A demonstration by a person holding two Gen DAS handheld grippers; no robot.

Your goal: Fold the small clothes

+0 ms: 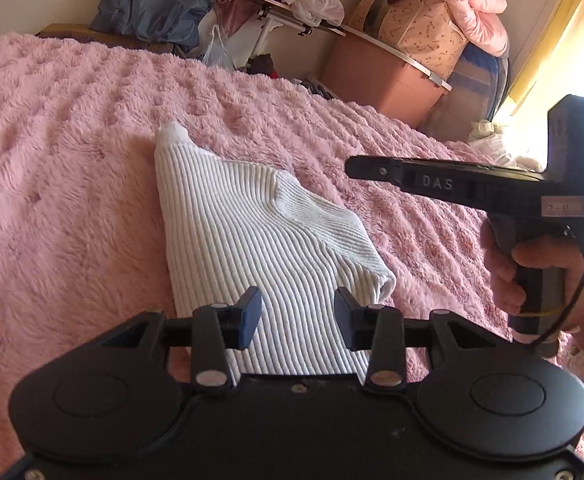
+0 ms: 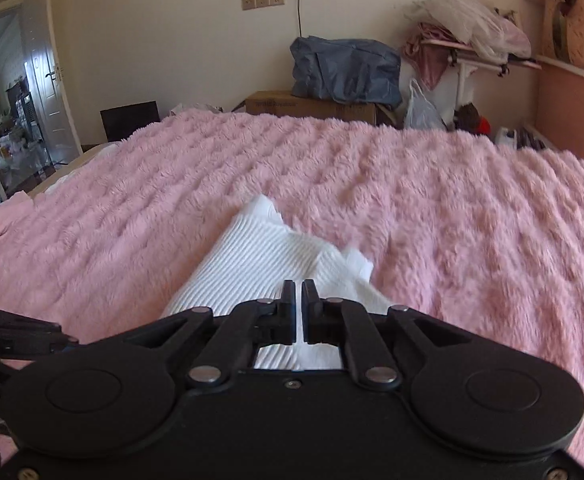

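Observation:
A white ribbed garment (image 1: 260, 240) lies folded on the pink fluffy blanket (image 1: 72, 160). My left gripper (image 1: 297, 312) is open just above the garment's near end, its fingers apart and empty. The right gripper (image 1: 355, 168) shows in the left wrist view, held in a hand above the blanket to the right of the garment. In the right wrist view the garment (image 2: 260, 256) lies ahead and below, and my right gripper (image 2: 300, 308) has its fingers nearly together with nothing between them, above the garment's near edge.
Beyond the bed's far edge stand a cardboard box (image 2: 311, 106), a blue bag (image 2: 343, 70), a pink storage bin (image 1: 383, 80), a rack with clothes (image 2: 471, 60) and a plastic bag (image 2: 421, 110). A doorway (image 2: 8, 120) opens at the left. A yellow curtain (image 1: 551, 32) hangs at the right.

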